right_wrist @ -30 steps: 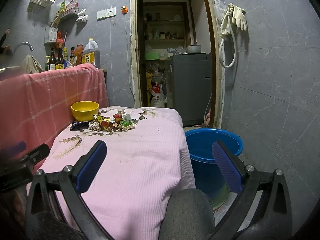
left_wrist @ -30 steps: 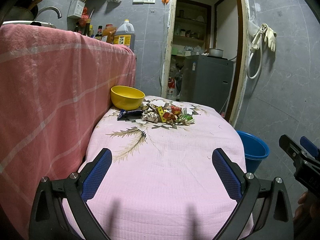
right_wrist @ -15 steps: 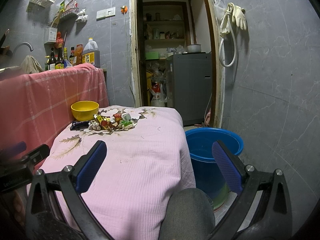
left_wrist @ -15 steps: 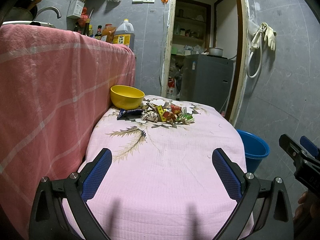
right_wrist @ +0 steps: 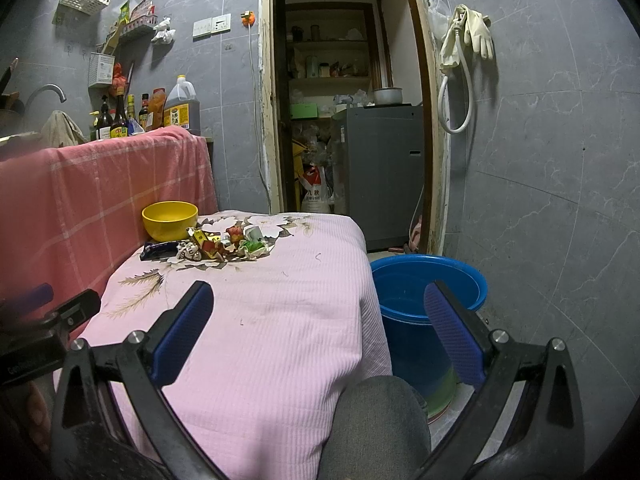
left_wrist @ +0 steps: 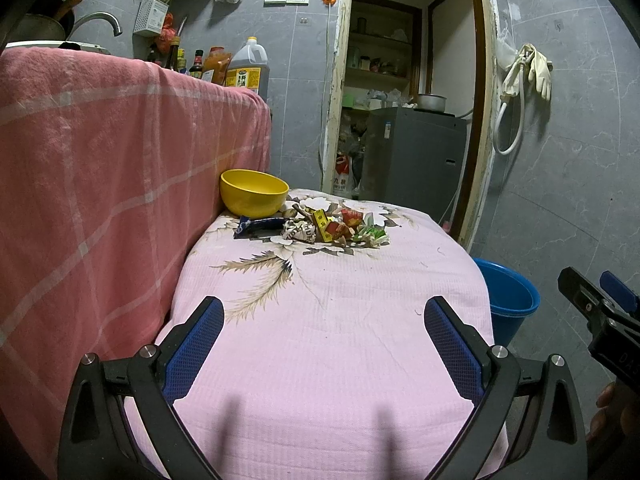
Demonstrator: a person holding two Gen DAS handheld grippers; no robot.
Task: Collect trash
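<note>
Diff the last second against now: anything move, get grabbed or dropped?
Nothing visibly changed. Both grippers, left and right, hang with jaws open and empty over the near end of the pink table. The trash pile lies untouched beside the yellow bowl, and the blue bucket stands on the floor at the table's right.

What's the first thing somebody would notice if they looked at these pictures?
Probably the colourful trash pile at the far end of the pink table, right beside a yellow bowl. Next, the blue bucket on the floor at the table's right side. Both grippers, left and right, are open and empty at the near end.
</note>
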